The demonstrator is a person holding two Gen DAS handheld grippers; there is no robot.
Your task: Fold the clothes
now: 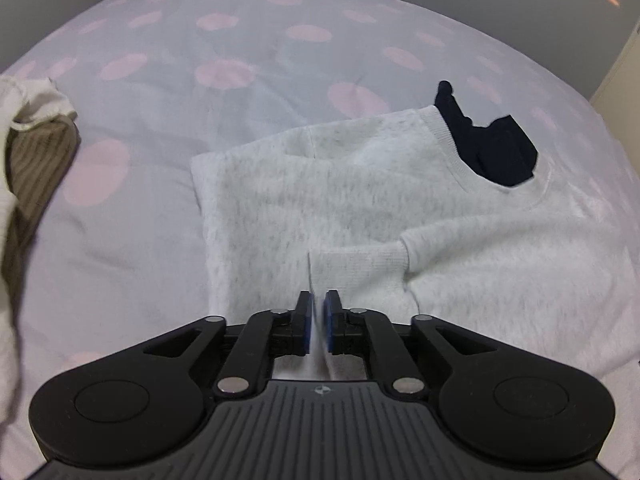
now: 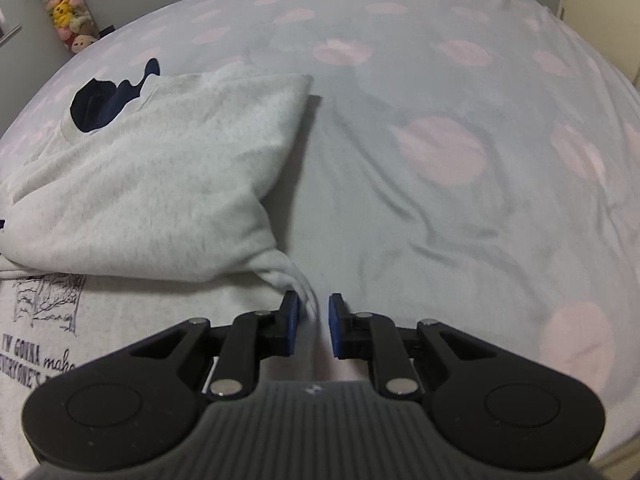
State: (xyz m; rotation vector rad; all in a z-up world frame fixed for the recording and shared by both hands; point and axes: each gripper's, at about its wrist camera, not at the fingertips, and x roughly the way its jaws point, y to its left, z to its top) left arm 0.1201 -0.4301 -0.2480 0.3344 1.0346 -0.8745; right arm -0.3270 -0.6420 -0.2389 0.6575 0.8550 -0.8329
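Pink-spotted bedsheet (image 2: pixel 440 152); plush toys (image 2: pixel 66 8) beyond.

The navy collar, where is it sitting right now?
The navy collar pokes out of the grey sweatshirt neckline, upper right in the left wrist view and upper left in the right, toward the far side of the dotted bedsheet.

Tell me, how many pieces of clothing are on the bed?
3, maybe more hidden: grey sweatshirt in the middle, white garment and striped brown one at the left edge.
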